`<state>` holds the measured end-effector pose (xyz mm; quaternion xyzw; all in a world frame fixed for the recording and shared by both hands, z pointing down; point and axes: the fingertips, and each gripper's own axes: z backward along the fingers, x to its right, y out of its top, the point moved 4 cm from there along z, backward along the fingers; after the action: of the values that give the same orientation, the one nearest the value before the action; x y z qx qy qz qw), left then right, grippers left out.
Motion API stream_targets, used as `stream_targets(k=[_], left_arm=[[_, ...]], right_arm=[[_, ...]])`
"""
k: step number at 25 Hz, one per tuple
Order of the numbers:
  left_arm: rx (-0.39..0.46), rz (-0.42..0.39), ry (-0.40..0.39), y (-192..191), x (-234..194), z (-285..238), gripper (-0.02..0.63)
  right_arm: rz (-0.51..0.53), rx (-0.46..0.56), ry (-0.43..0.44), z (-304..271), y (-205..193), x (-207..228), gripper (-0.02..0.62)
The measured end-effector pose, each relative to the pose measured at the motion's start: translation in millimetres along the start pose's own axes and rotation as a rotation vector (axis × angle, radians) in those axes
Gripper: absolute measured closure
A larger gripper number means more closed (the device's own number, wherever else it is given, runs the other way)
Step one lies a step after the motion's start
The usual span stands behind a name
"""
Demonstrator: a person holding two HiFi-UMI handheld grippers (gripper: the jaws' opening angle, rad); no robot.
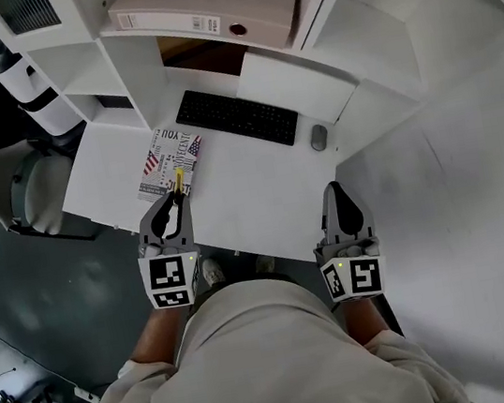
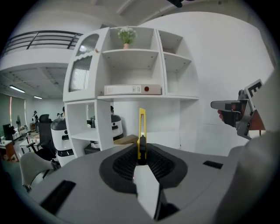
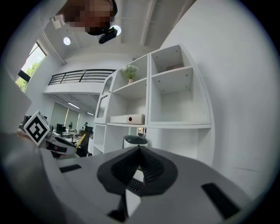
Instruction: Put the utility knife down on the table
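A yellow utility knife [image 1: 179,181] sticks out past the tips of my left gripper [image 1: 176,198], which is shut on it over the front left part of the white desk [image 1: 253,207]. In the left gripper view the knife [image 2: 141,127] stands upright, pinched between the black pads. My right gripper [image 1: 335,190] hovers at the desk's front right edge with its jaws shut and nothing in them. In the right gripper view the tips [image 3: 139,149] meet in front of the shelf unit. The knife hangs over the near end of a booklet [image 1: 168,162].
A black keyboard [image 1: 237,117] and a grey mouse [image 1: 319,137] lie at the back of the desk. A binder [image 1: 202,4] rests on the white shelf unit above. A grey chair [image 1: 18,190] stands to the left. The person's legs fill the foreground.
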<state>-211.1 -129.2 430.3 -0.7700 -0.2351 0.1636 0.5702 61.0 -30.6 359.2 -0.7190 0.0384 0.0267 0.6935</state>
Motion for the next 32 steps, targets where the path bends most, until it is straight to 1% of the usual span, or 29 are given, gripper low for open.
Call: stream_targets(k=[6,10,15,19,24,27,32], left_arm=[[-0.065,-0.013,-0.029,-7,22,-40,0.543],[-0.123,-0.040,-0.070,-18,39,-73,0.543],[-0.219,-0.060,-0.128,-38,59,-119,0.543],[-0.301,-0.053,-0.172,-63,75,-155,0.541],[-0.391,-0.035,-0.190,-97,85,-194,0.541],[-0.452,-0.022,-0.189,-118,89,-216,0.541],[-0.584,0.029,-0.162,-162,91,-248,0.541]], right_arm=[[-0.008,0.001,-0.029,-1,-3,32,0.592],[-0.020,-0.022,-0.079,6,-12,58,0.592],[-0.033,-0.054,-0.150,13,-24,88,0.592],[-0.041,-0.091,-0.208,21,-36,111,0.592],[-0.051,-0.136,-0.267,26,-51,136,0.592],[-0.056,-0.161,-0.295,27,-59,149,0.592],[-0.063,-0.196,-0.327,26,-70,165,0.592]])
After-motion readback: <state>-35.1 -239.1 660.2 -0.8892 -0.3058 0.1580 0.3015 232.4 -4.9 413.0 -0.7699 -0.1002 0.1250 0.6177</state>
